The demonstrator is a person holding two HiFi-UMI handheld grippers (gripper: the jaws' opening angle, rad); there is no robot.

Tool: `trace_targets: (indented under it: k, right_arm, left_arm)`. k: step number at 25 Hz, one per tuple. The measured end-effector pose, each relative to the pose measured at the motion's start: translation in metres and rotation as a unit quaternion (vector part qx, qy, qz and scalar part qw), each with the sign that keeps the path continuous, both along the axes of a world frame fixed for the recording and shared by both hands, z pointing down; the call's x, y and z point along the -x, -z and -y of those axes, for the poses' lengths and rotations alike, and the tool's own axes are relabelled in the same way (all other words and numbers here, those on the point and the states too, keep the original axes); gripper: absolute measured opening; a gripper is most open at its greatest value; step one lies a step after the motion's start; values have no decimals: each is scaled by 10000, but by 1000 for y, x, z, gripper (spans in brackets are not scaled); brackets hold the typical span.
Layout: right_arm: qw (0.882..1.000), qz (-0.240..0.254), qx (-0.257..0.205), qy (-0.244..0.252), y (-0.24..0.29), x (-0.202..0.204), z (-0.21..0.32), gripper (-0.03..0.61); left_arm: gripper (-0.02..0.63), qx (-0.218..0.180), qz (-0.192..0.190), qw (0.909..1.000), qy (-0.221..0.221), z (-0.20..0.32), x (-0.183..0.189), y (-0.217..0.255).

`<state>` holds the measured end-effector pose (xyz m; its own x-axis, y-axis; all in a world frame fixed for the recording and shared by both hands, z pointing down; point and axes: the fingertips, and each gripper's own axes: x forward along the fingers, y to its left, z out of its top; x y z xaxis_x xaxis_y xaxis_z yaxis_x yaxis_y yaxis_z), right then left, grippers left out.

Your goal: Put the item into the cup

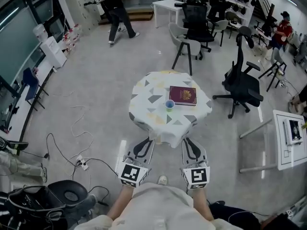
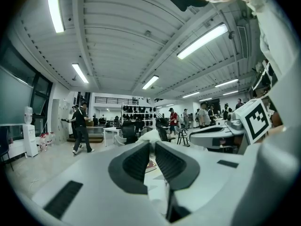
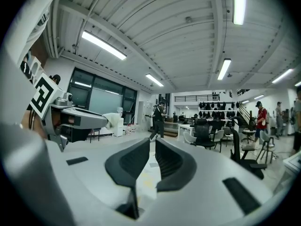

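Observation:
A small round table point(image 1: 144, 92) under a white cloth with grey and yellow triangles stands ahead of me. On it sits a small blue-green cup point(image 1: 170, 104), upright, with a maroon book point(image 1: 183, 95) just behind it to the right. Both grippers hang low in front of the table's near edge, apart from everything on it. The left gripper point(image 1: 147, 143) point(image 2: 153, 144) has its jaws close together with nothing between them. The right gripper point(image 1: 188, 142) point(image 3: 153, 140) is likewise shut and empty. A sliver of the book point(image 2: 150, 165) shows past the left jaws.
A black office chair point(image 1: 242, 83) stands right of the table and a grey chair point(image 1: 184, 44) behind it. A white desk point(image 1: 280, 143) is at the right. Cables and a power strip point(image 1: 82, 164) lie on the floor at the left. A person point(image 1: 116, 11) walks far back.

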<state>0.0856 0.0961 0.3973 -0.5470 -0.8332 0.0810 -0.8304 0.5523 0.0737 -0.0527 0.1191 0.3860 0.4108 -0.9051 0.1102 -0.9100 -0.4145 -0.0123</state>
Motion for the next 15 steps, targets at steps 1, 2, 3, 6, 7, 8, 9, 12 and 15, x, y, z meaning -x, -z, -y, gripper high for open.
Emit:
trace_targets:
  k: [1, 2, 3, 6, 7, 8, 9, 12, 15]
  right_arm:
    - [10000, 22, 35, -13, -2, -2, 3, 43]
    - [10000, 35, 53, -16, -3, -3, 5, 42]
    - [10000, 40, 49, -7, -3, -4, 7, 41]
    - [10000, 34, -6, 36, 0, -3, 15, 40]
    - [10000, 43, 13, 37, -2, -3, 17, 40]
    - [10000, 50, 33, 37, -3, -3, 20, 38]
    - [10000, 48, 35, 41, -4, -3, 22, 38]
    - [10000, 23, 0, 49, -3, 0, 31, 37]
    - [10000, 16, 63, 37, -7, 3, 39, 36]
  left_arm:
    - [49, 5, 7, 10000, -4, 2, -1, 0]
    - [49, 1, 9, 10000, -4, 5, -2, 0]
    - [49, -3, 10, 10000, -2, 7, -3, 0]
    - [49, -14, 23, 10000, 0, 15, -5, 1]
    - [49, -23, 24, 10000, 0, 18, -5, 1]
    - [49, -27, 23, 10000, 2, 21, -5, 1]
    - [49, -27, 19, 10000, 7, 23, -4, 0]
    - [49, -14, 9, 10000, 18, 32, -1, -3]
    - [49, -14, -1, 10000, 19, 40, 4, -3]
